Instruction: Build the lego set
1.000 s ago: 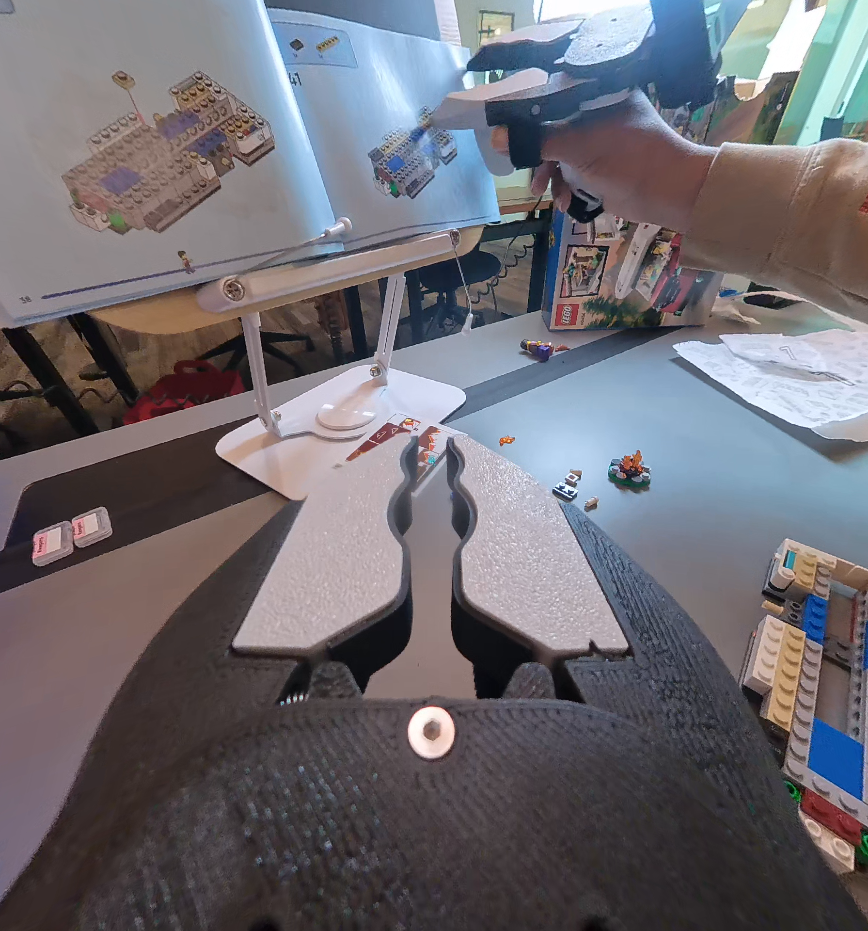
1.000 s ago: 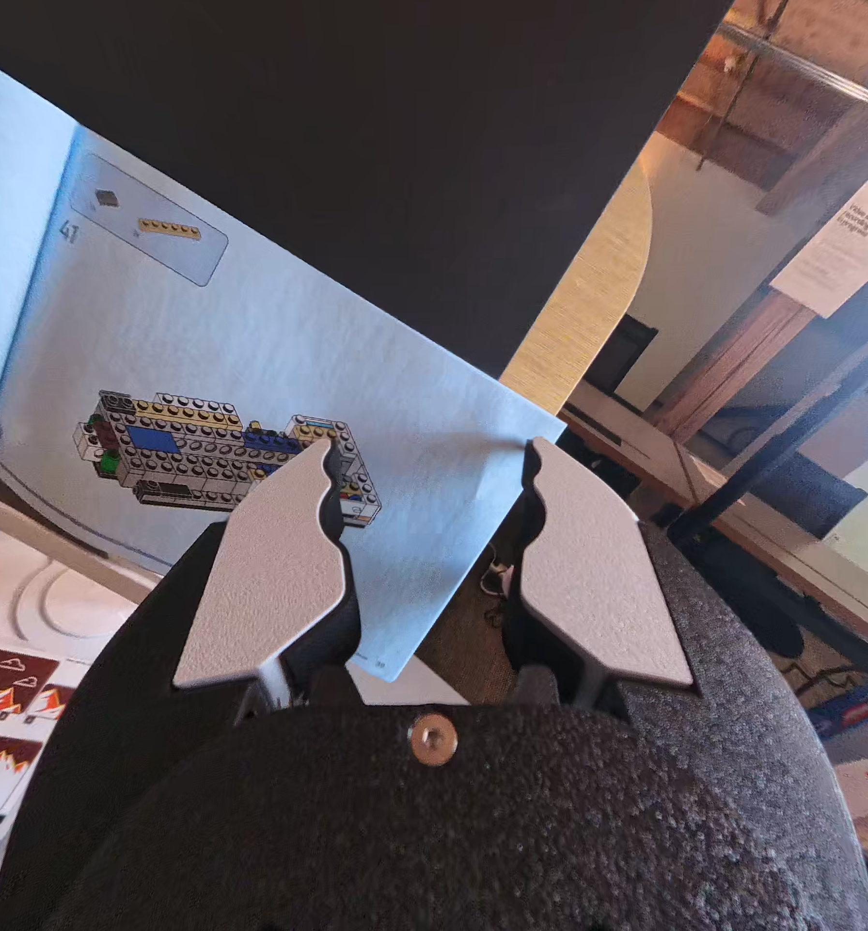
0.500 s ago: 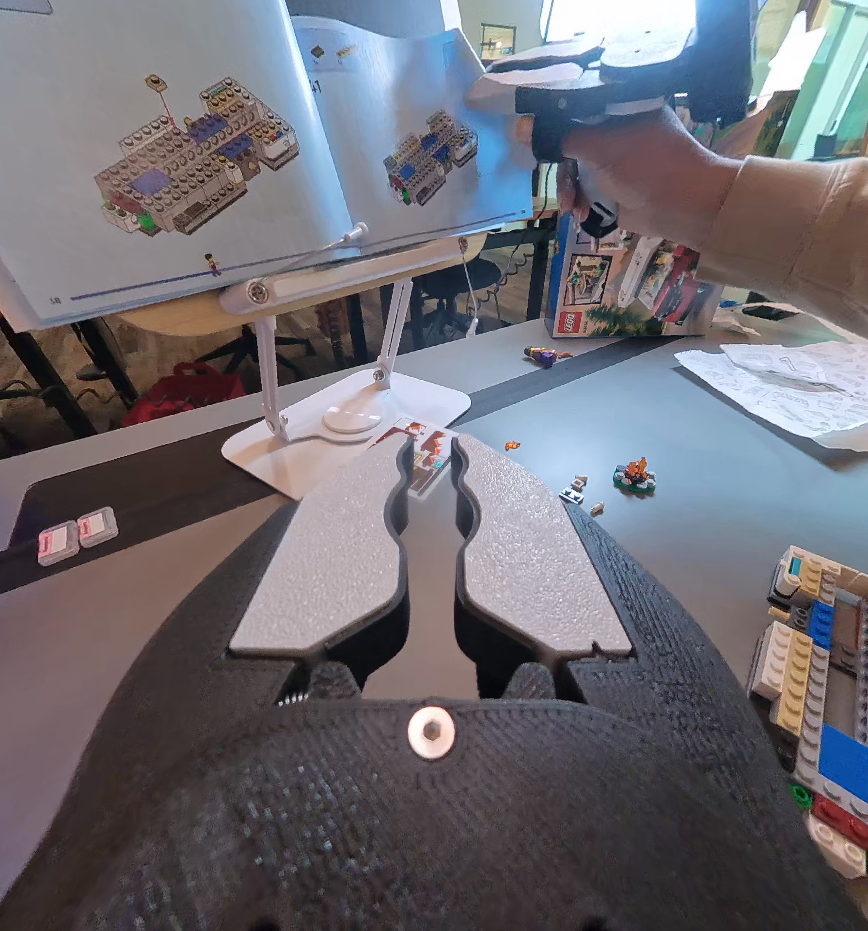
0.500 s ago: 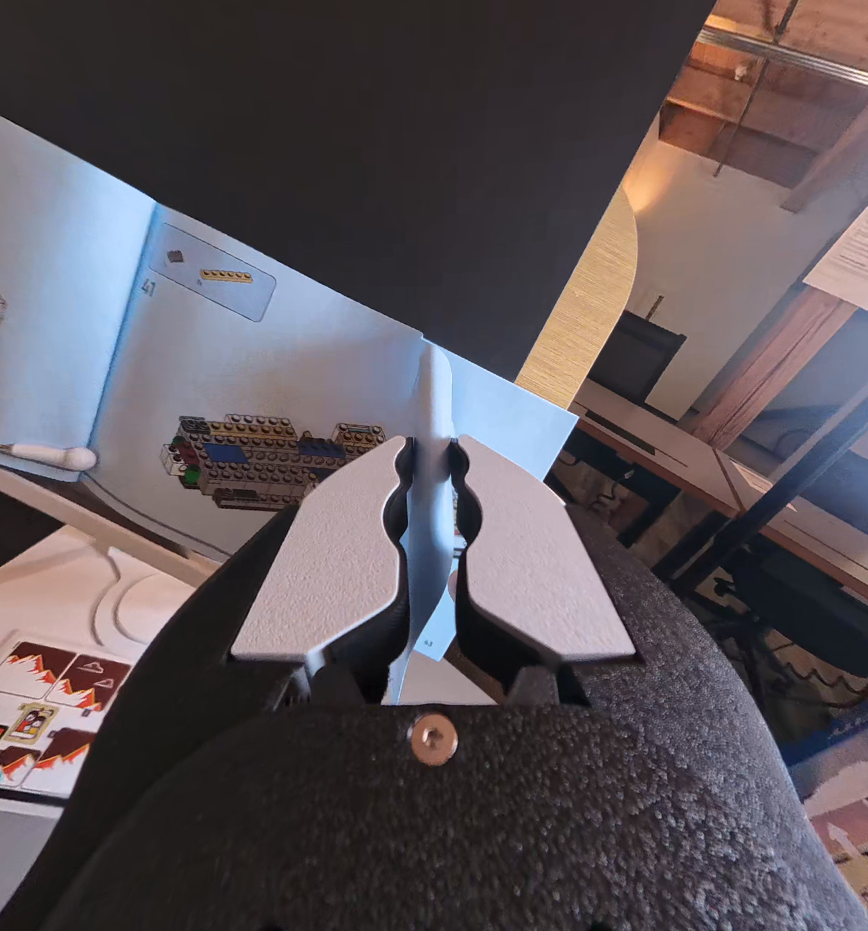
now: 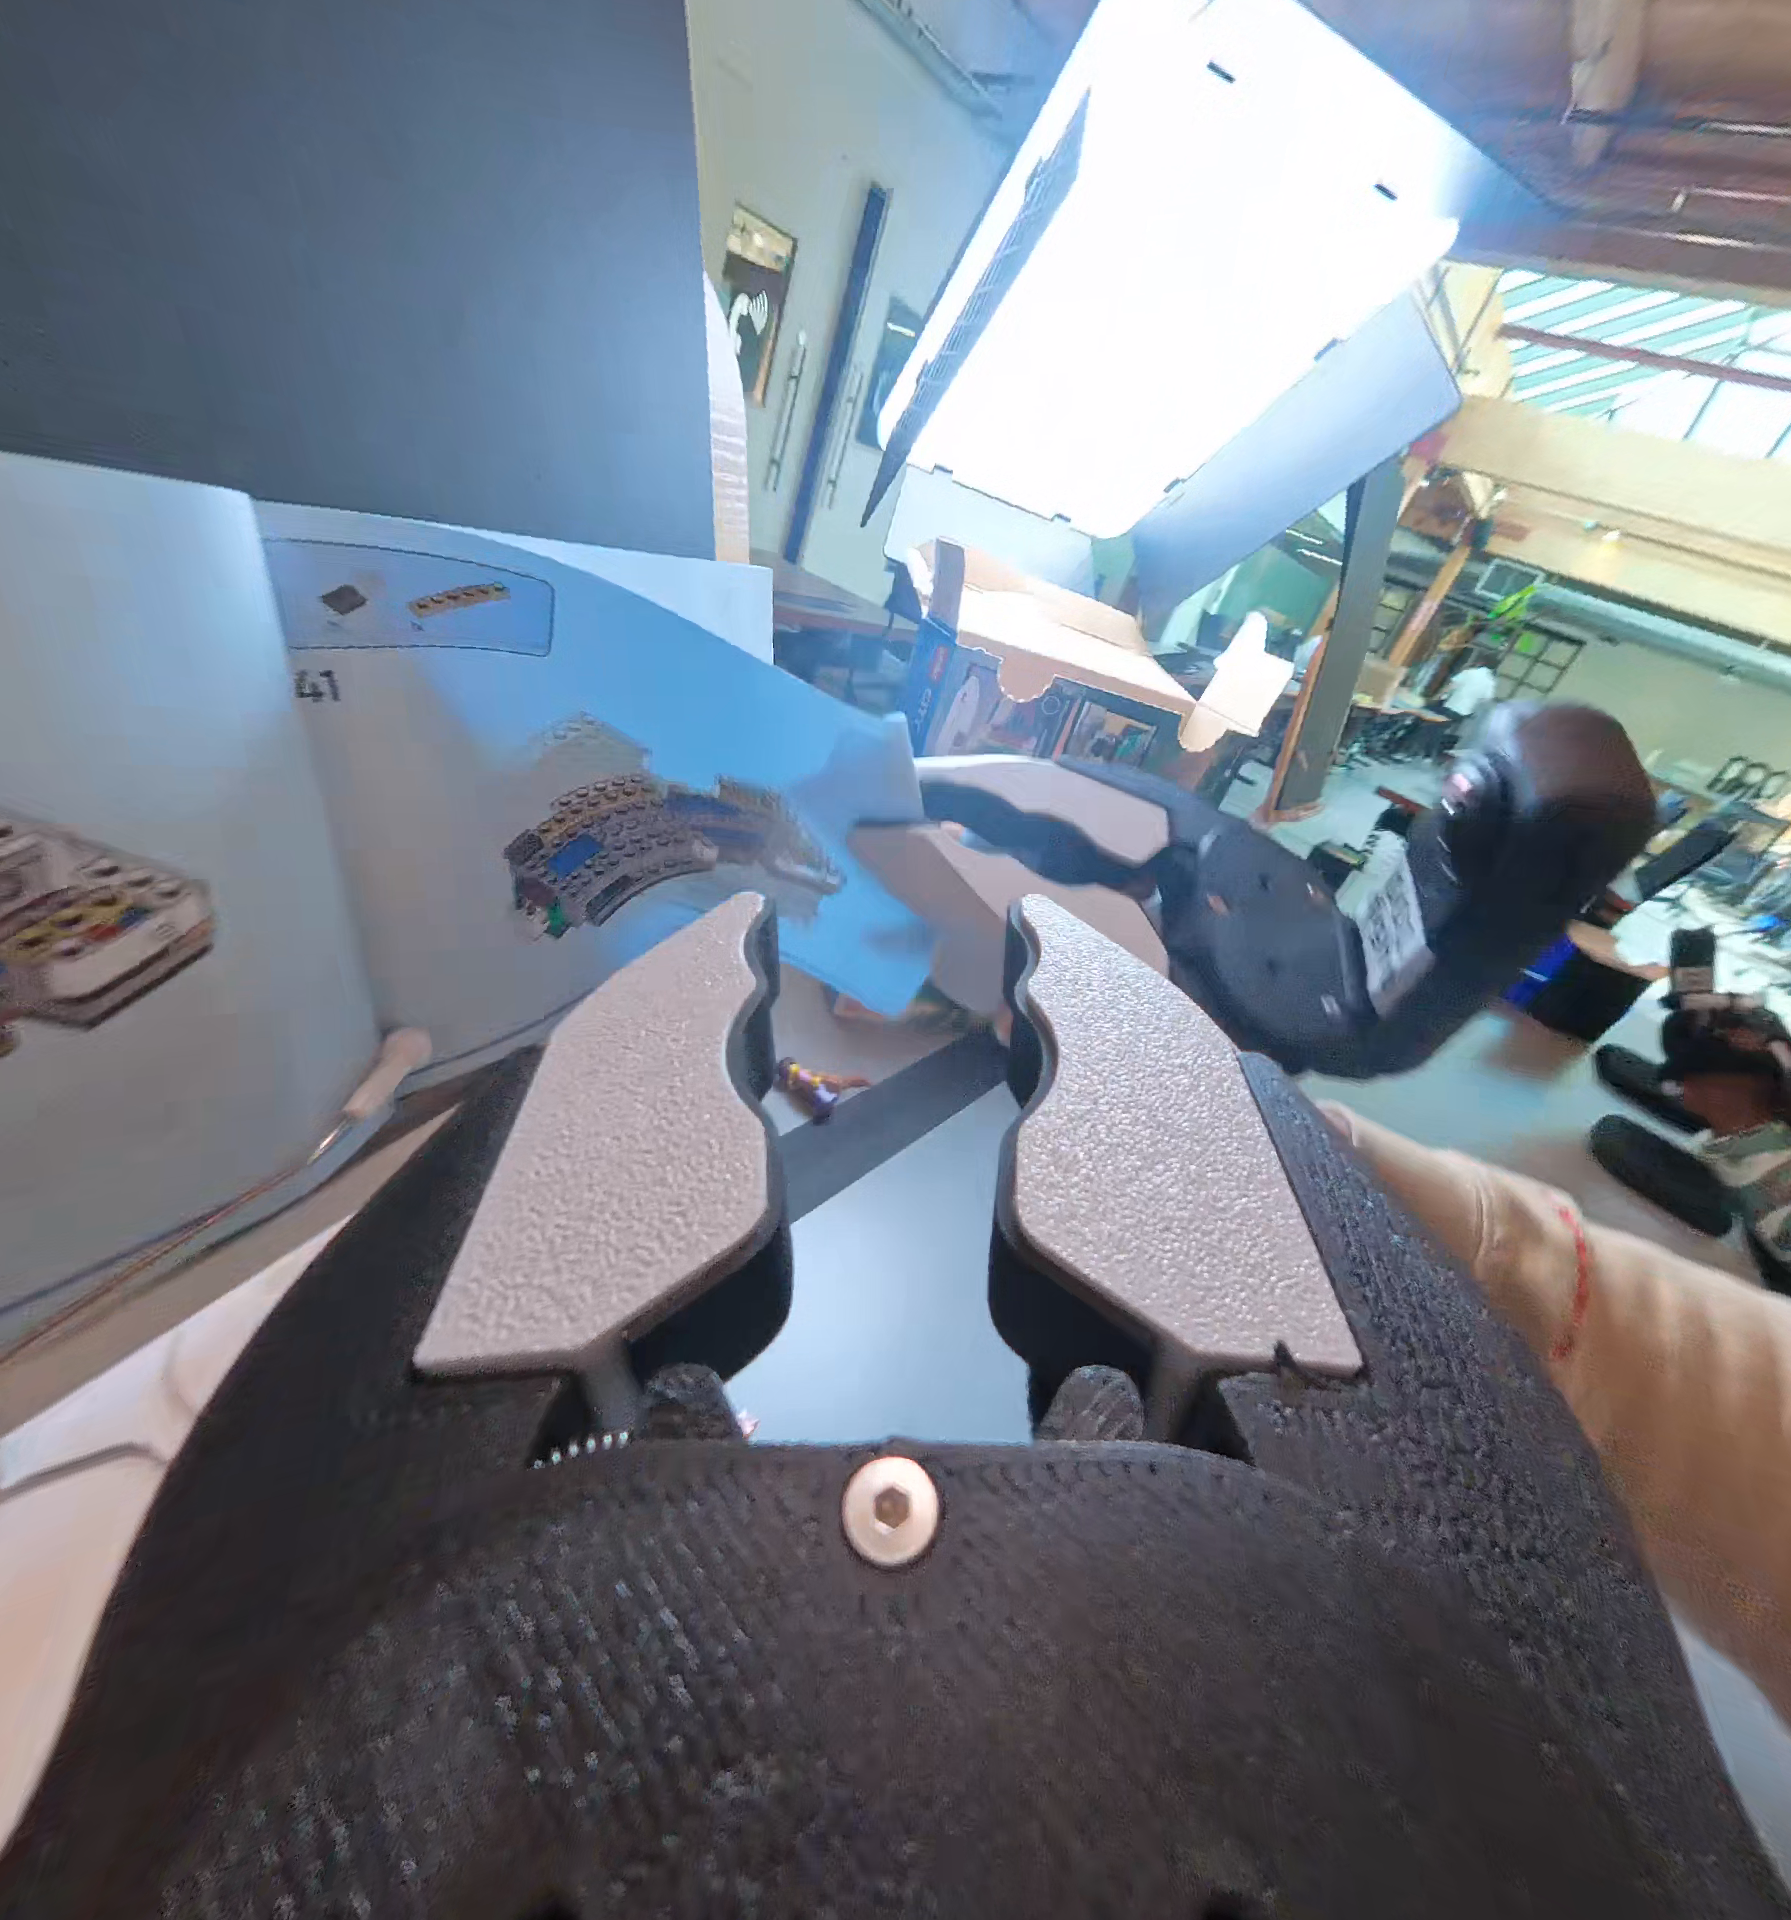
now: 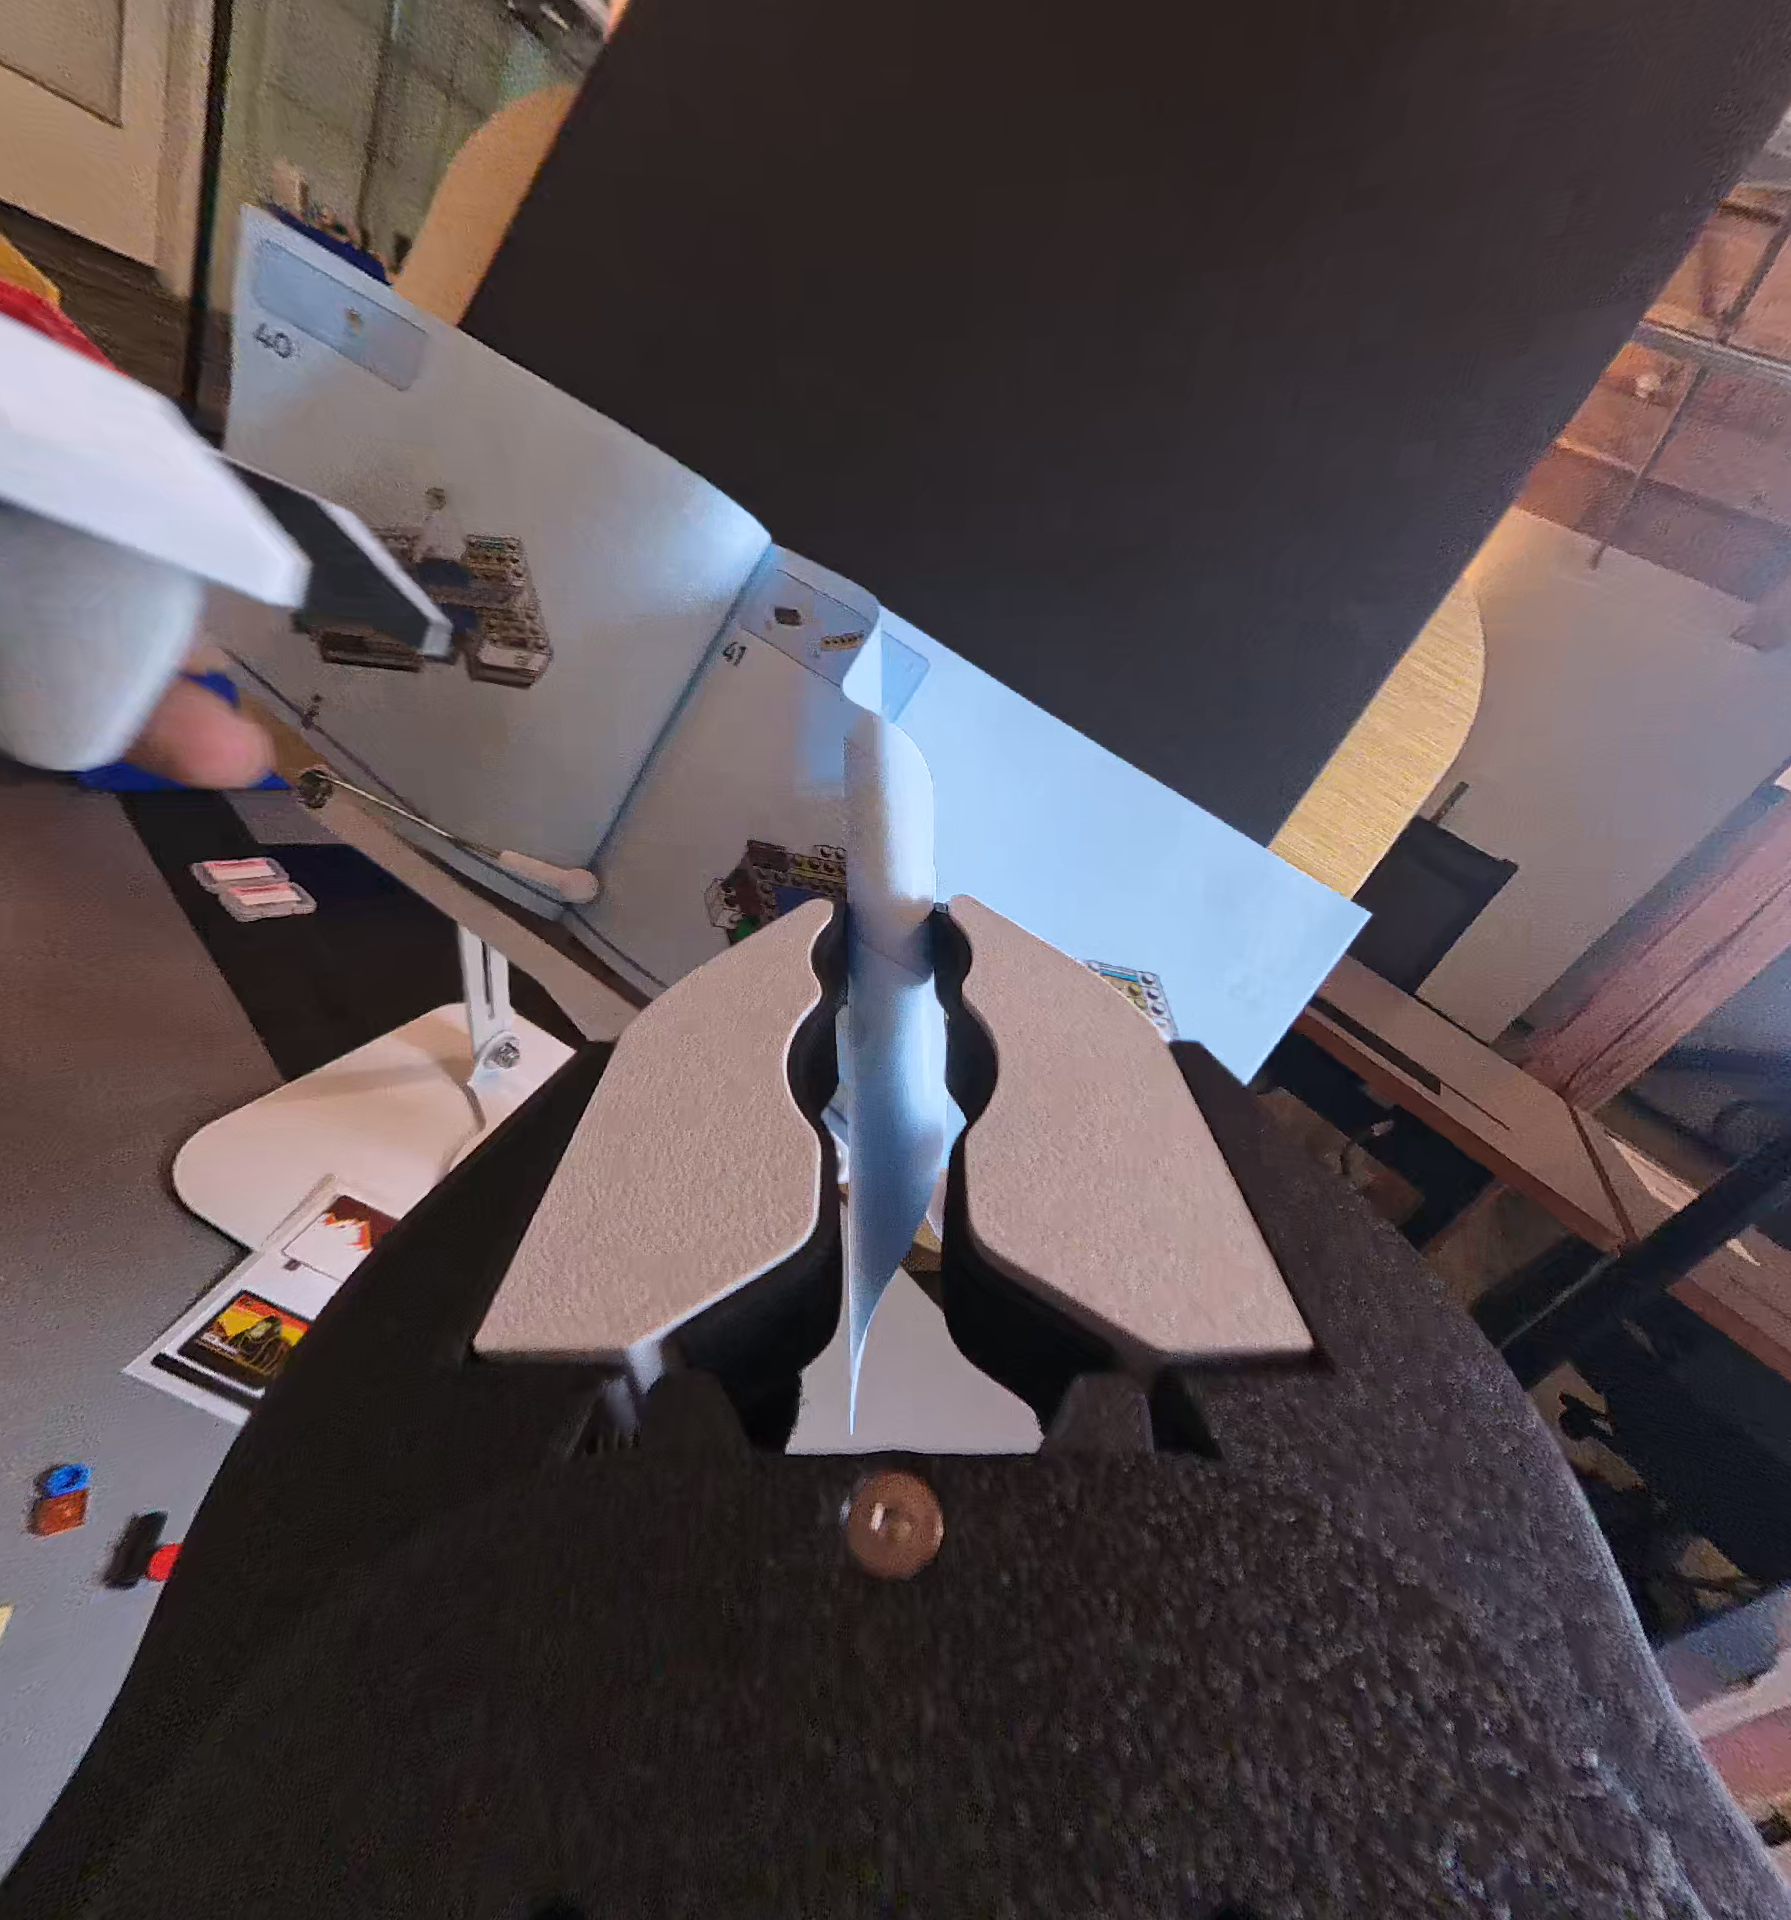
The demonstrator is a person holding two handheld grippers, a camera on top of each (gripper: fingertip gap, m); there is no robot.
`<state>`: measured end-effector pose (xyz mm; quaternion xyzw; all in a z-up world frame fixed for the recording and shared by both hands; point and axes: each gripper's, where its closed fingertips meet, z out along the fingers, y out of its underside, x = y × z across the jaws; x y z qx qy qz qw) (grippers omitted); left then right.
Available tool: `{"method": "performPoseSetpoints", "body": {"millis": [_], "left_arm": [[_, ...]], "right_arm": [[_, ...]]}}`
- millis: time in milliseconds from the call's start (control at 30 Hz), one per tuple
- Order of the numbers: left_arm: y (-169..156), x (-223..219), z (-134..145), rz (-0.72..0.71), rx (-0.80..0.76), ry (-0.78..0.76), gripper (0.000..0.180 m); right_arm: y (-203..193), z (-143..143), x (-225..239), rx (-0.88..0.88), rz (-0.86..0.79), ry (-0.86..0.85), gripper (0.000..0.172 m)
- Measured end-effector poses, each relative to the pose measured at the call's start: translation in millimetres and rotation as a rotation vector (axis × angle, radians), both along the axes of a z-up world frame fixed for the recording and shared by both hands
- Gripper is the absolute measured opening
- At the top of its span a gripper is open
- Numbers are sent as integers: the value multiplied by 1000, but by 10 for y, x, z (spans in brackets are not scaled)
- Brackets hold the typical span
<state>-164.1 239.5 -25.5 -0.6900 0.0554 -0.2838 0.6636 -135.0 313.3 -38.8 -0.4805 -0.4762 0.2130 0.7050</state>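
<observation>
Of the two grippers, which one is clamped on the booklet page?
The right gripper: its fingers pinch the lifted blue page. The left gripper is open, holding nothing.

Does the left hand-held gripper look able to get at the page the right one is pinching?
Probably yes. The left hand-held gripper is open and empty, and the lifted page hangs just beyond its fingertips with nothing between.

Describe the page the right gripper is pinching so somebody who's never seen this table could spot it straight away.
Find the open instruction booklet propped on the white stand at the back of the grey table. Its right-hand pale blue page is lifted off the stack, its corner folded up between the right gripper's closed fingers. It is the only page curled away; the others lie flat.
</observation>
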Motion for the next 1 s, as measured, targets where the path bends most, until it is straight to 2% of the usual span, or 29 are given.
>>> {"method": "performPoseSetpoints", "body": {"millis": [133,200,233,333,467,533,600,767,900,1000], "left_arm": [[368,102,8,-57,-69,-142,46],[456,158,-37,-76,-80,-153,32],[473,177,-70,-78,-83,-146,22],[475,143,-122,-42,-62,-113,10],[404,102,-108,-46,-22,-95,10],[376,115,-102,-62,-21,-97,10],[356,123,-82,-62,-11,-87,11],[313,161,-50,-79,-4,-64,15],[250,182,-23,-100,13,-58,19],[166,239,-43,-137,25,-43,21]], "right_arm": [[-189,-104,-53,44,38,-39,16],[-263,-171,-80,50,61,-56,16],[-294,-195,-78,48,71,-60,16],[-396,-189,22,29,115,-31,21],[-401,-233,198,-69,157,-5,45],[-396,-308,212,-97,177,-24,50],[-472,-350,171,-109,225,-38,37],[-573,-288,10,-228,301,-13,32],[-608,-228,-32,-347,383,21,2],[-591,-151,14,-390,408,80,1]]}}
